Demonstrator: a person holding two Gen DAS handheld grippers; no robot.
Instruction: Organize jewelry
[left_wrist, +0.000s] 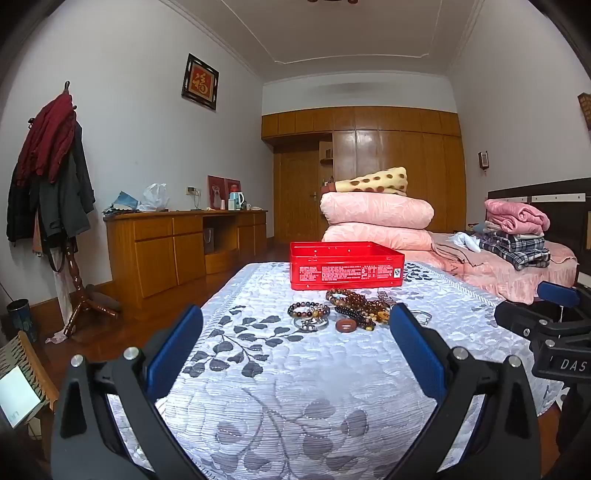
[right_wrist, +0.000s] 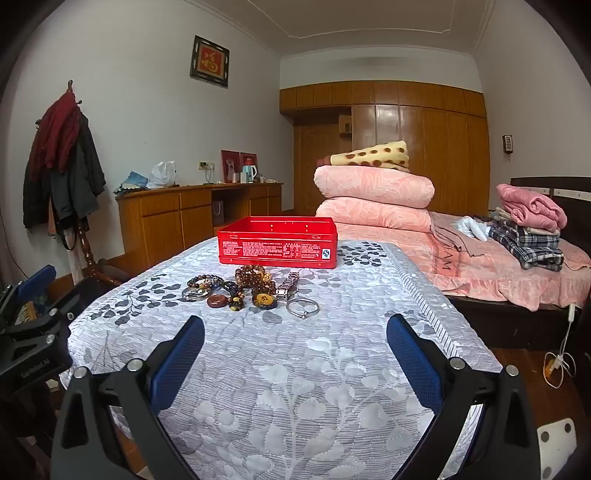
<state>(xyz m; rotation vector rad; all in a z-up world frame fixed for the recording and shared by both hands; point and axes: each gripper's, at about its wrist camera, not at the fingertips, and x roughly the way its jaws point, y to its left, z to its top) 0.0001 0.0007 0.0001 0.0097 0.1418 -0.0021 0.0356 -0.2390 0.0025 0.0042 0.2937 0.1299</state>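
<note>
Beaded jewelry (right_wrist: 240, 291) lies ahead of both wide-spread, empty grippers, left gripper (left_wrist: 295, 325) and right gripper (right_wrist: 295, 332).

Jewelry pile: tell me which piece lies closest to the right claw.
The thin silver bangle, a plain metal hoop at the pile's near right edge; the beaded bracelets lie farther back.

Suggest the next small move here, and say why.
Probably ease the right hand-held gripper forward toward the silver bangle, the nearest piece. Both hand-held grippers are open and hold nothing, all the jewelry lies on the quilt, and the red tin stands open behind it.
</note>
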